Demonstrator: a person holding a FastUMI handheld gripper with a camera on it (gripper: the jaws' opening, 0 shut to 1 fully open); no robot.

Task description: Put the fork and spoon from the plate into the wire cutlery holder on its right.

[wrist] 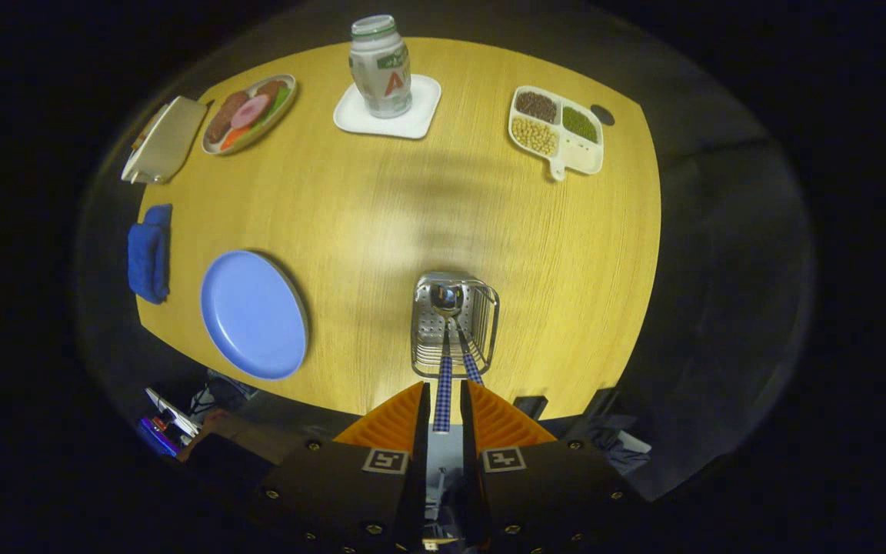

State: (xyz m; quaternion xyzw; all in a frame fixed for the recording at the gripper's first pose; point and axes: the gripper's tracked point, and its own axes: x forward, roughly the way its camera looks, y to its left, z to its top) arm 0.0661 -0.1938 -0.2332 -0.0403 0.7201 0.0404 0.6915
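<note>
The wire cutlery holder (484, 317) stands on the wooden table just ahead of my fingers, seen from above. A spoon (446, 297) has its bowl down inside the holder. Its checkered handle runs straight back between my fingers, and my gripper (444, 391) is shut on that handle. A second checkered handle, the fork's (471, 362), leans against the holder's near rim right beside the spoon; its head is hidden inside. The blue plate (254, 314) lies to the left of the holder with nothing on it.
A folded blue cloth (149, 252) lies left of the plate. Along the far side are a white box (166, 138), a dish of sliced food (249, 114), a bottle (380, 68) on a white coaster, and a divided tray of beans (557, 129).
</note>
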